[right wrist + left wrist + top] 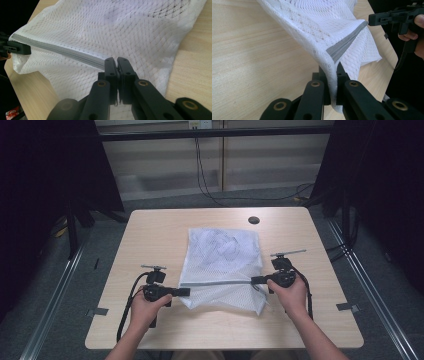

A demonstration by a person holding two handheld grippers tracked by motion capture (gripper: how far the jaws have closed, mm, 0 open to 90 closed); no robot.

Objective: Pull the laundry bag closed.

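A white mesh laundry bag [225,255] with clothing inside lies on the wooden table [150,235]; a grey zipper strip [217,283] runs across its near part. My left gripper [187,291] is shut on the bag's left end of that strip, the mesh pinched between its jaws [332,75]. My right gripper [254,280] is shut on the right end of the strip [116,63]. The strip [62,51] is stretched taut between them and lifted a little off the table. The right gripper [374,20] appears far off in the left gripper view, the left gripper [18,47] in the right gripper view.
A dark round hole [254,220] sits near the table's far edge. Bare wood lies left and right of the bag and along the near edge. Black curtains and metal rails flank the table; cables hang at the back wall.
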